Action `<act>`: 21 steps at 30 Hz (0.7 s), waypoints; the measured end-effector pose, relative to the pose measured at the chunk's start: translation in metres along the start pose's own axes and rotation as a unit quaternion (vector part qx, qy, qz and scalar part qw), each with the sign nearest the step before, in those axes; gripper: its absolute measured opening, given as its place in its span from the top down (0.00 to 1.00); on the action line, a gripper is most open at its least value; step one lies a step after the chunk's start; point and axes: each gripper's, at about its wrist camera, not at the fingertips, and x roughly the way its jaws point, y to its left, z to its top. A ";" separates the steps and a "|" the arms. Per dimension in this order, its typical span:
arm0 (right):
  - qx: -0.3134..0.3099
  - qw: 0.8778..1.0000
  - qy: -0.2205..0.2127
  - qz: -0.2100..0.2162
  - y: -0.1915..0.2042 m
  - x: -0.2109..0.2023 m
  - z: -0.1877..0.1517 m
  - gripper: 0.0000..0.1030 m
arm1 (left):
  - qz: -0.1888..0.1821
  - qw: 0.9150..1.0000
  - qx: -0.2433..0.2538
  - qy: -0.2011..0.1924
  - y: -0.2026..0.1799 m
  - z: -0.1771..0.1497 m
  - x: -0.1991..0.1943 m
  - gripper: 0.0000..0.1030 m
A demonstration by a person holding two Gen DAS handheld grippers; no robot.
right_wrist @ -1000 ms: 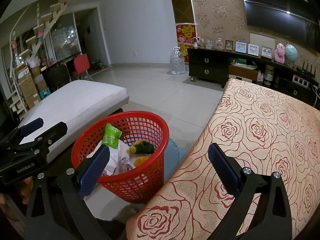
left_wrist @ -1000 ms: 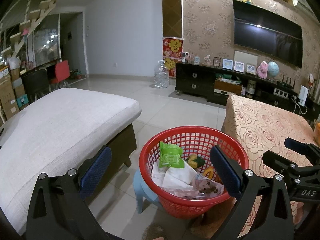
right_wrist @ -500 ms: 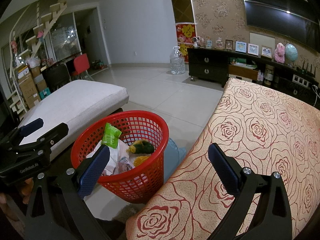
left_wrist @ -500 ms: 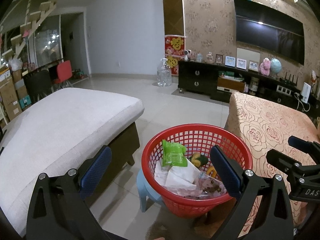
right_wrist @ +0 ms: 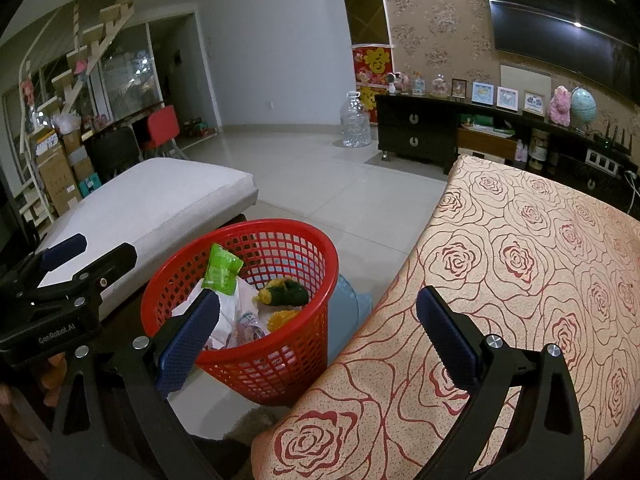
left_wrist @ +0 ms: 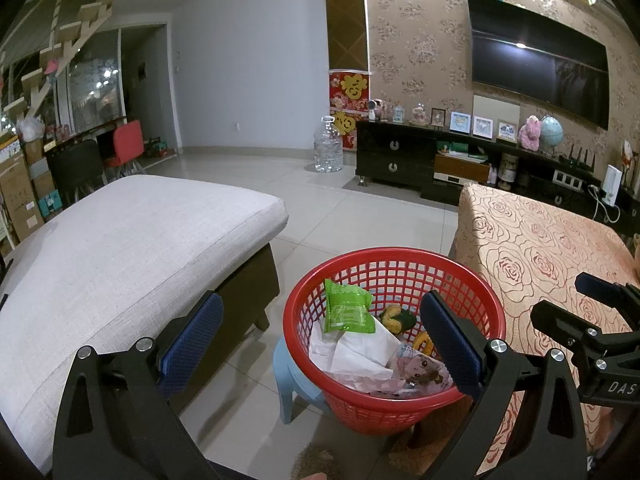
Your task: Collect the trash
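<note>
A red mesh basket (left_wrist: 400,410) stands on a light blue stool (left_wrist: 290,376) between a grey cushion and a rose-patterned table. It holds a green snack packet (left_wrist: 347,312), white crumpled paper (left_wrist: 360,354), a cartoon-printed wrapper (left_wrist: 420,368) and yellow-green pieces. My left gripper (left_wrist: 322,342) is open and empty, above the basket's near side. My right gripper (right_wrist: 318,338) is open and empty, over the table's edge beside the basket (right_wrist: 256,354). The green packet (right_wrist: 221,270) also shows in the right wrist view.
A grey cushioned bench (left_wrist: 120,248) lies to the left. The table with the rose cloth (right_wrist: 540,280) is on the right. Tiled floor, a water jug (left_wrist: 328,148), a dark TV cabinet (left_wrist: 440,160) and a wall TV lie beyond.
The left gripper has drawn back and up a little, so the basket sits lower and more to the right in its view. The right gripper has barely moved.
</note>
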 end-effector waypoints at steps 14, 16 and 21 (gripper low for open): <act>-0.001 1.000 0.001 0.000 0.001 0.000 0.001 0.07 | -0.001 1.000 -0.003 -0.001 0.001 -0.001 0.000 0.08; -0.002 1.000 0.001 0.000 0.000 0.000 -0.002 0.07 | 0.000 1.000 -0.003 -0.001 0.000 -0.001 0.000 0.08; -0.001 1.000 0.001 0.000 0.001 0.000 -0.001 0.07 | 0.002 1.000 0.000 -0.005 0.001 0.000 -0.002 0.08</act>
